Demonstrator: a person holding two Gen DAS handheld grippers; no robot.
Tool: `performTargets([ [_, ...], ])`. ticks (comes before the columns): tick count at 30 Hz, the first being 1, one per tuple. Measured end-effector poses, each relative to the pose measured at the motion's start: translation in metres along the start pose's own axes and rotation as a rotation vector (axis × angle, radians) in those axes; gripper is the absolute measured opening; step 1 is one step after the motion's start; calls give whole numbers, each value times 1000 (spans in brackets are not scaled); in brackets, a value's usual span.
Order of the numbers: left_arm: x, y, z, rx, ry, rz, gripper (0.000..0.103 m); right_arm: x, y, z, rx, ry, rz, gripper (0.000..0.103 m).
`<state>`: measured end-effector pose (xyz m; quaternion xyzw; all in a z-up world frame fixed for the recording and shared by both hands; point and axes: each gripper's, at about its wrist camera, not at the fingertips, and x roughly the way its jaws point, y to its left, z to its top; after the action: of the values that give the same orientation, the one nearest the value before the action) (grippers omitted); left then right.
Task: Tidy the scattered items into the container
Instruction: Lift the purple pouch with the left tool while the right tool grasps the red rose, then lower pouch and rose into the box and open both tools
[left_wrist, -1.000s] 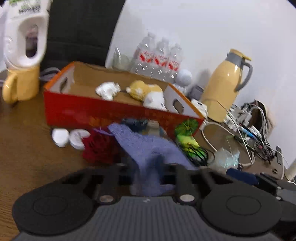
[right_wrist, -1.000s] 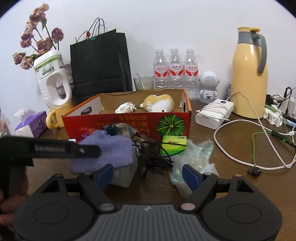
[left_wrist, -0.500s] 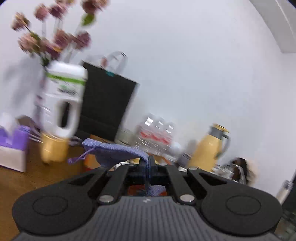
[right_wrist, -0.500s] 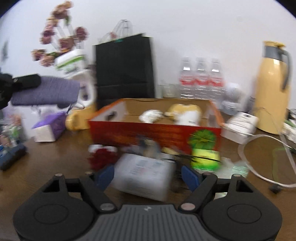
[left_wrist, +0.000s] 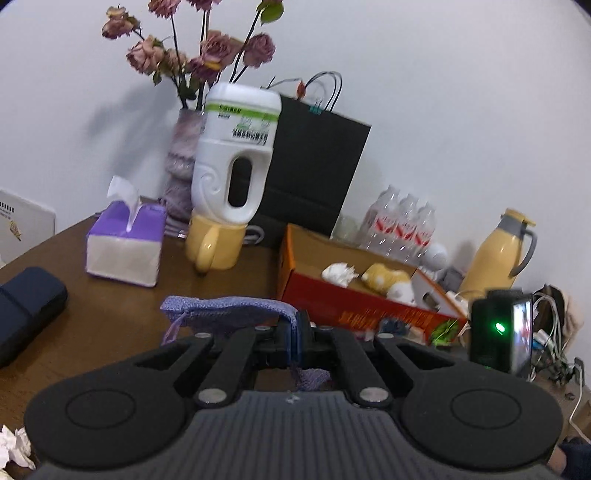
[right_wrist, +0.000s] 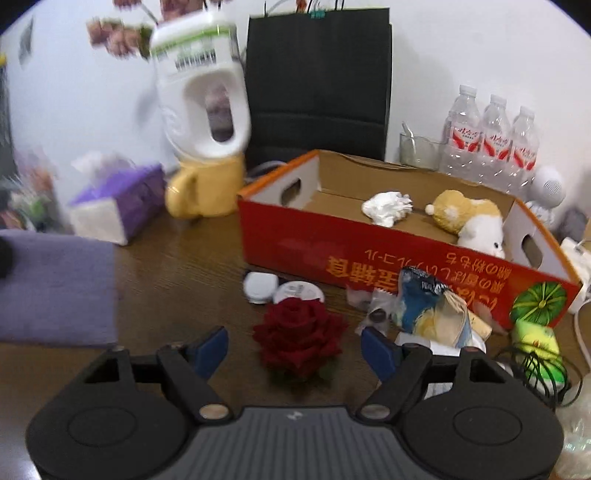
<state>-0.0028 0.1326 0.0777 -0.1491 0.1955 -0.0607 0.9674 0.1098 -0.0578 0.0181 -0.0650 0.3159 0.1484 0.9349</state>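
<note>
Your left gripper (left_wrist: 295, 341) is clamped on the purple knitted cloth (left_wrist: 229, 308), which drapes off to the left above the brown table (left_wrist: 110, 295). Your right gripper (right_wrist: 295, 345) has its jaws apart and closing, with the red fabric rose (right_wrist: 299, 334) lying on the table between the blue pads (right_wrist: 210, 345), not yet pressed.

The red cardboard box (right_wrist: 295, 243) sits toward the table's back edge, already holding a crumpled white tissue (right_wrist: 388, 206) and a yellow-and-white plush toy (right_wrist: 469, 218). Its front wall carries upside-down East Asian lettering and a green pumpkin picture (right_wrist: 539, 299).

Crowding the box's front: two white round lids (right_wrist: 280, 290), a blue snack wrapper (right_wrist: 424, 302), a green packet (right_wrist: 535, 336) and a tangle of black cable (right_wrist: 532, 365). Behind stand a white jug (left_wrist: 236, 155) upturned in a yellow mug (left_wrist: 214, 245), a purple tissue box (left_wrist: 125, 243), a black paper bag (right_wrist: 317, 85), three red-labelled water bottles (right_wrist: 491, 136) and a yellow thermos (left_wrist: 495, 254).
</note>
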Motion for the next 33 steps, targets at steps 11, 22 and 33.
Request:
performTargets([
  [11,7,-17,-3,63,28,-92,3,-2,-4,9,12,18,20,35],
  [22,72,-86,77,281,-19,-352,3,-88,-90,51,92,-168,-39,36],
  [33,292,-111,129,451,333,-333,3,33,-176,142,159,10,-5,36],
])
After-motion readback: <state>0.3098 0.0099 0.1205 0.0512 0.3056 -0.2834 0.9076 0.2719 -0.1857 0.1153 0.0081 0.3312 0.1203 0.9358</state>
